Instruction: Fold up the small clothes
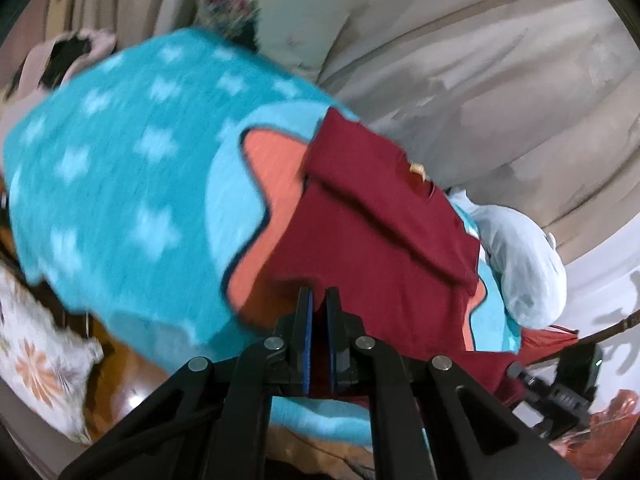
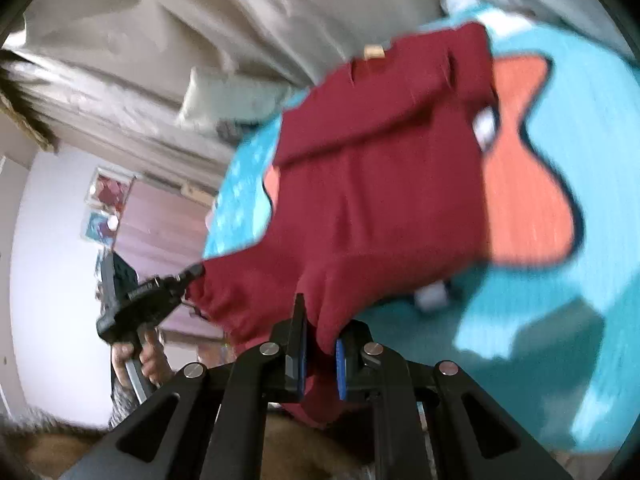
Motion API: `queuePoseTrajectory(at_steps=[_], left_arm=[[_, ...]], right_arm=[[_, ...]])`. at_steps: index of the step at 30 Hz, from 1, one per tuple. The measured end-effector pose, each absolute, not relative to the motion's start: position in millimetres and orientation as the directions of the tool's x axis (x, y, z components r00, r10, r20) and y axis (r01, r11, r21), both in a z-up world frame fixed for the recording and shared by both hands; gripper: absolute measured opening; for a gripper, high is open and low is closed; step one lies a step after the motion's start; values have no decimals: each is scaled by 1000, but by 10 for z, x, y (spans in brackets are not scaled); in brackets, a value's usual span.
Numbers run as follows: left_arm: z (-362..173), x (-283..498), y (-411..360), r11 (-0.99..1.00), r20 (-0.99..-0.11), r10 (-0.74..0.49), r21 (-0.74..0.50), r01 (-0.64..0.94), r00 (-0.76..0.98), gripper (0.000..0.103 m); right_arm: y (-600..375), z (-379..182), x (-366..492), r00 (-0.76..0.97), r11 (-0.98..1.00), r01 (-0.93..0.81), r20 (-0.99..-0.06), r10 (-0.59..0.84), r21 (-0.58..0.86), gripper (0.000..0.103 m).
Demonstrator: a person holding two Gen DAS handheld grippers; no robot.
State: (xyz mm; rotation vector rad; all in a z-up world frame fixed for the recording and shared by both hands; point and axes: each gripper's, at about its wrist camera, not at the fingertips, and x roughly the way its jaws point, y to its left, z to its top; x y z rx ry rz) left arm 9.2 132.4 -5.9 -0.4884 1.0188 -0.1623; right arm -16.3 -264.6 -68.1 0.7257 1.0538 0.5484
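A small dark red garment (image 1: pixel 384 232) lies partly folded on a turquoise blanket (image 1: pixel 120 168) with an orange star. My left gripper (image 1: pixel 319 300) is shut on the garment's near edge. In the right wrist view the same red garment (image 2: pixel 380 184) hangs from my right gripper (image 2: pixel 320 340), which is shut on a bunched corner of it. The left gripper (image 2: pixel 192 272) shows there at the left, pinching the garment's other corner, with a hand below it. The near edge is lifted between the two grippers.
A beige sheet (image 1: pixel 500 80) covers the bed behind the blanket. A white pillow (image 1: pixel 296 4) lies at the back and a pale cloth bundle (image 1: pixel 524 264) at the right. A floral cushion (image 1: pixel 36 360) sits at lower left. A pale wall with pictures (image 2: pixel 108 200) is at the left.
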Motion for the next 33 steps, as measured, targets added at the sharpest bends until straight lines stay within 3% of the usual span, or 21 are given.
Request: queuePoseTrajectory(at_steps=[7, 12, 17, 23, 26, 27, 28, 29, 33], left_arm=[[-79, 1268, 1152, 894, -789, -345, -441, -79, 509, 6], [-339, 2241, 907, 918, -827, -311, -389, -78, 468, 6], [-634, 2796, 800, 916, -852, -327, -393, -86, 410, 6], [-547, 3150, 758, 902, -823, -370, -429, -45, 432, 9], [-482, 3212, 843, 882, -806, -390, -466, -70, 445, 34], [-457, 3207, 871, 877, -800, -389, -473, -82, 457, 41], [-421, 3182, 893, 876, -795, -384, -475, -87, 470, 42], [-394, 3149, 888, 880, -794, -383, -470, -77, 472, 42], [-245, 2904, 801, 915, -797, -352, -403, 2, 491, 43]], right_arm=[[-2803, -551, 863, 486, 684, -9, -595, 641, 729, 12], [-2883, -849, 1628, 483, 720, 144, -684, 548, 679, 12], [-3101, -1307, 2148, 467, 631, 334, -705, 534, 700, 14], [-3289, -1506, 2261, 499, 513, 413, -659, 563, 752, 24], [-3378, -1442, 2244, 518, 510, 401, -648, 559, 761, 31], [-3420, -1399, 2236, 532, 513, 399, -648, 545, 760, 42], [-3481, -1332, 2213, 555, 518, 397, -648, 522, 758, 55], [-3545, -1271, 2190, 578, 517, 395, -643, 502, 759, 59], [-3708, -942, 2068, 628, 560, 371, -644, 436, 741, 60]])
